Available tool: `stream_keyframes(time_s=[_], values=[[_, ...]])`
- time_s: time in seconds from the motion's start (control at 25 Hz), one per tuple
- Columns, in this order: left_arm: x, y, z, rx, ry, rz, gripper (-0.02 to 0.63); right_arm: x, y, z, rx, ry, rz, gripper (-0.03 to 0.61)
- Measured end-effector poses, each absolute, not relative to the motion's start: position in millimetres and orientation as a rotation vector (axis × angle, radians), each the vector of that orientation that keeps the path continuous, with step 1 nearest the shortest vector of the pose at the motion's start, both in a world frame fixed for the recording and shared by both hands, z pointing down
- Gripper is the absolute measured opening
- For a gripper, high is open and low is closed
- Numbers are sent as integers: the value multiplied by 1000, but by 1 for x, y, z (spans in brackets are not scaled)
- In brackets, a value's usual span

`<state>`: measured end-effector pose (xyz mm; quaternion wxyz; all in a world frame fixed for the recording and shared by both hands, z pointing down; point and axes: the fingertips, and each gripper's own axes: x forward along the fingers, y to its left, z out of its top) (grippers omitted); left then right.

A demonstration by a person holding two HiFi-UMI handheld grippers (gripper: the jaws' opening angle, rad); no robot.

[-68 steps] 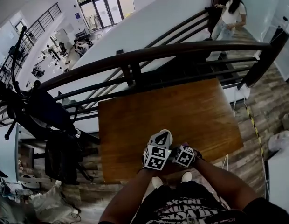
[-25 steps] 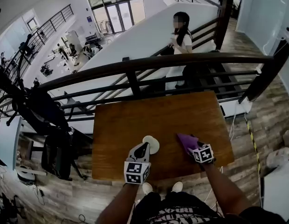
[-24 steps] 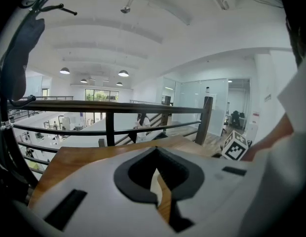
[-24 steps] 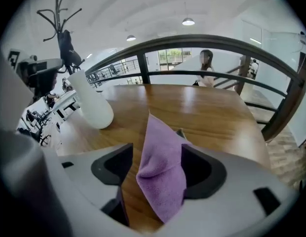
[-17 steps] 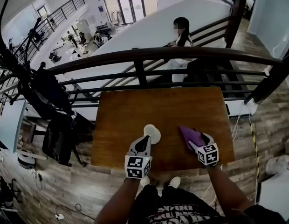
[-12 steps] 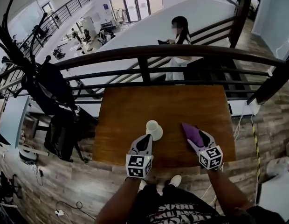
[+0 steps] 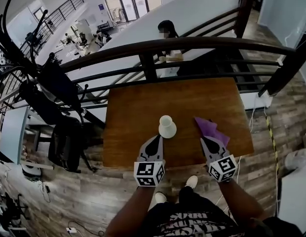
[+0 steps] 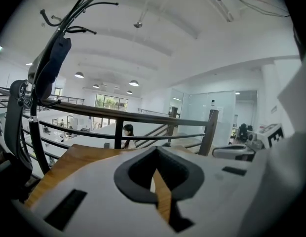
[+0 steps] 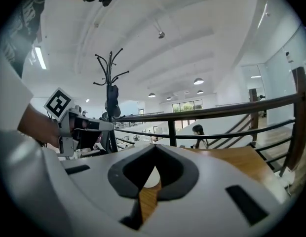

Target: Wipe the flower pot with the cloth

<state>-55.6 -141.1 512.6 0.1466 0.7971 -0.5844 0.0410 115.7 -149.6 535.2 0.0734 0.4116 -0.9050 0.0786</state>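
White flower pot (image 7: 167,127), purple cloth (image 7: 208,127) beside

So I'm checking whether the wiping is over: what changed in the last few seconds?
The right gripper let go of the purple cloth, which now lies on the table. It pulled back toward the person, and its jaws have just closed on nothing. The left gripper backed off the flower pot. The pot kept its place on the table.

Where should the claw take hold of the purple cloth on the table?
Probably the near edge of the cloth, coming from the person's side with the right claw. It lies rumpled on the table, right of the pot. Its near folds are just ahead of that claw, which is shut and must open first.
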Motion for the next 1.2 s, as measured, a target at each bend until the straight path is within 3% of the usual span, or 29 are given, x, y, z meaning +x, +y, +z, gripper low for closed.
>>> stream_keyframes(time_s=[0.76, 1.2], values=[[-97, -7, 525, 2334, -1572, 43, 0, 75, 0, 491, 1454, -2647, 221, -2], [-52, 16, 503, 2379, -1570, 77, 0, 91, 29, 490, 1371, -2657, 175, -2]])
